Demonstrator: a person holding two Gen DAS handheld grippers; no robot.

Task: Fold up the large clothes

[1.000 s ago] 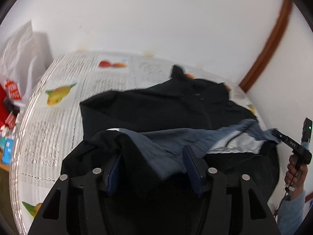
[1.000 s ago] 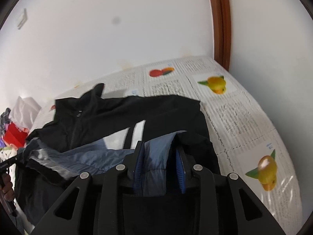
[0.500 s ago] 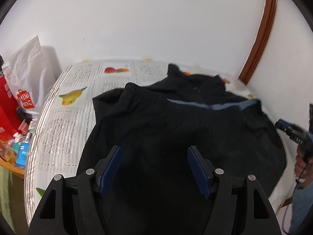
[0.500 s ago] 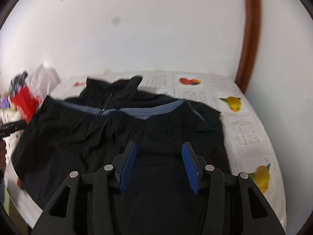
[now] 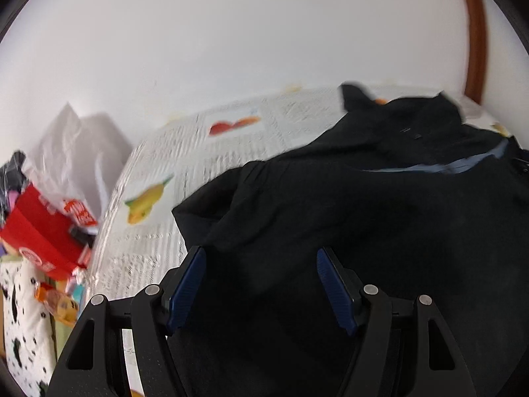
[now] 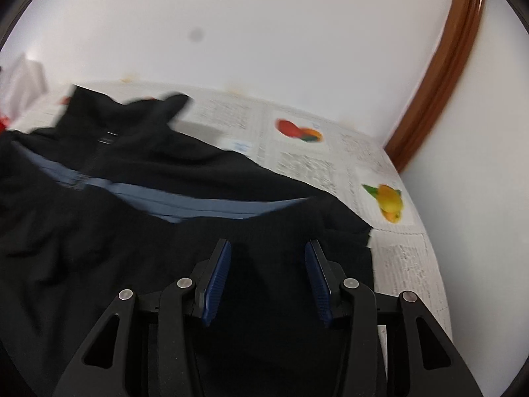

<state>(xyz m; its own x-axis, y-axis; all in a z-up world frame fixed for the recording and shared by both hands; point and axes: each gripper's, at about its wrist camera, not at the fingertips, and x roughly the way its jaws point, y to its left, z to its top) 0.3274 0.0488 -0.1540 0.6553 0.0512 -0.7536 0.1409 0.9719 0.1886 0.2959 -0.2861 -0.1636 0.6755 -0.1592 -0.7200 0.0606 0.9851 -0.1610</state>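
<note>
A large black jacket [image 5: 380, 218] with a blue-grey lining strip [image 5: 443, 167] lies folded over on the table; its collar points to the far wall. It also shows in the right wrist view [image 6: 139, 231], with the lining strip [image 6: 205, 203] across its middle. My left gripper [image 5: 261, 261] is open and empty above the jacket's near left part. My right gripper [image 6: 267, 251] is open and empty above the jacket's near right part.
The table wears a newspaper-print cloth with fruit pictures [image 5: 148, 198] [image 6: 390, 198]. A red box [image 5: 36, 238] and a white plastic bag [image 5: 76, 152] stand off the table's left edge. A brown door frame [image 6: 433, 76] runs up the wall at the right.
One second ago both grippers were shut on the jacket's hem, lifting it. They laid it over, let go and opened. Since then both have swung slightly, with the views blurred.
</note>
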